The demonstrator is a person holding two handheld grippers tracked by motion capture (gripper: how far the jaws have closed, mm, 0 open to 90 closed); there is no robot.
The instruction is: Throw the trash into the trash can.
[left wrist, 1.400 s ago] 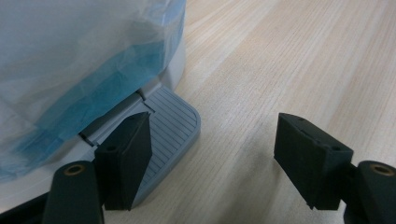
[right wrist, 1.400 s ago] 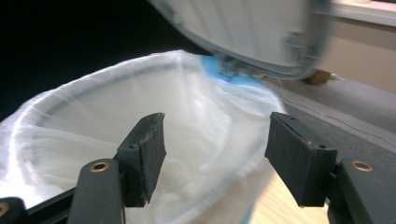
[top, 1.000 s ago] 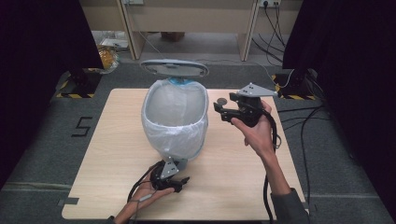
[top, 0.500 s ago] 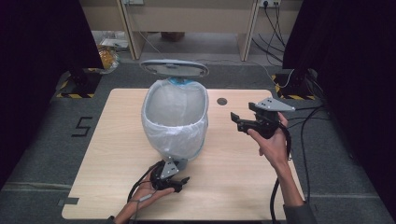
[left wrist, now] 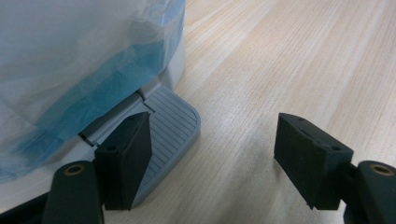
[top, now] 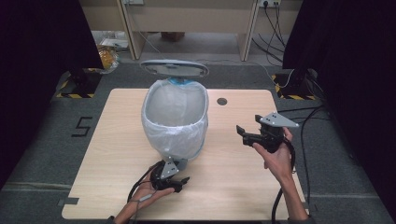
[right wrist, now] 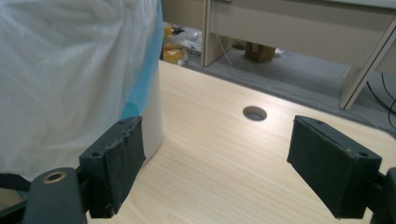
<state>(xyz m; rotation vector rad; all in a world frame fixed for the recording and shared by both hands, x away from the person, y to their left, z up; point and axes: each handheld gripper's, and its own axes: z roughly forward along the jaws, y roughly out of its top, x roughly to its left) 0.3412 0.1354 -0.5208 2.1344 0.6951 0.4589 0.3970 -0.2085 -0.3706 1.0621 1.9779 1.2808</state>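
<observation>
the left gripper (top: 180, 182) sits low at the near foot of the pedal bin (top: 175, 140), its jaws parted with nothing gripped between them. in the left gripper view one jaw lies on top of the ribbed grey pedal (left wrist: 173, 121), the other hangs over bare wood. the right gripper (top: 242, 132) is held above the table (top: 233, 186), right of the bin and apart from it; its jaws are wide, have just been opening, and have nothing between them.

the bin stands mid-table, upright, its grey lid (top: 173, 68) tipped up at the far side. a cloudy white liner (top: 159, 126) is folded down over the rim and hangs loose over the walls, with a blue layer (left wrist: 93, 93) showing through near the base.

to the right of the bin the tabletop is open wood out to the edge, with a round cable hole (top: 222, 101) towards the far side. the near edge runs just behind the left hand (top: 140, 203), and cables (top: 280, 205) trail off the near right.
</observation>
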